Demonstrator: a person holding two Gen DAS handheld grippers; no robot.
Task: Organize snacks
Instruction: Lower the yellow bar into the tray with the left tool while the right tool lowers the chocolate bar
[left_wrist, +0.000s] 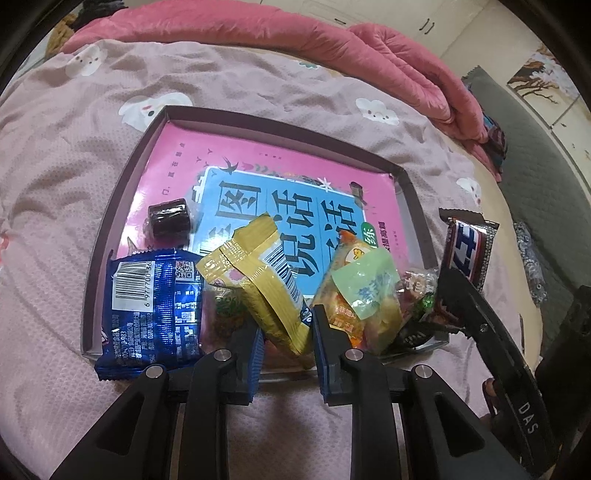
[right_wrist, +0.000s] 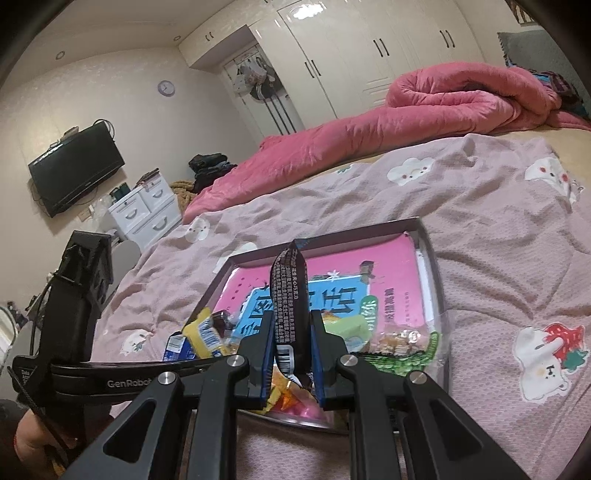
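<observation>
A: Left gripper (left_wrist: 286, 332)?
B: Clamped on yellow packet (left_wrist: 266, 280), over tray (left_wrist: 122, 206).
A: Right gripper (right_wrist: 291, 354)?
B: Pinching dark bar (right_wrist: 290, 306), upright above the tray's near edge.

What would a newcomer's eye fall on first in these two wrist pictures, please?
Most likely the snacks held up by each tool: the left tool is shut on a yellow snack packet, and the right tool is shut on a dark chocolate bar wrapper, both above the near edge of the shallow box. Next comes the bright pink book lining that box, and the rumpled pink quilt along the bed's far side.
</observation>
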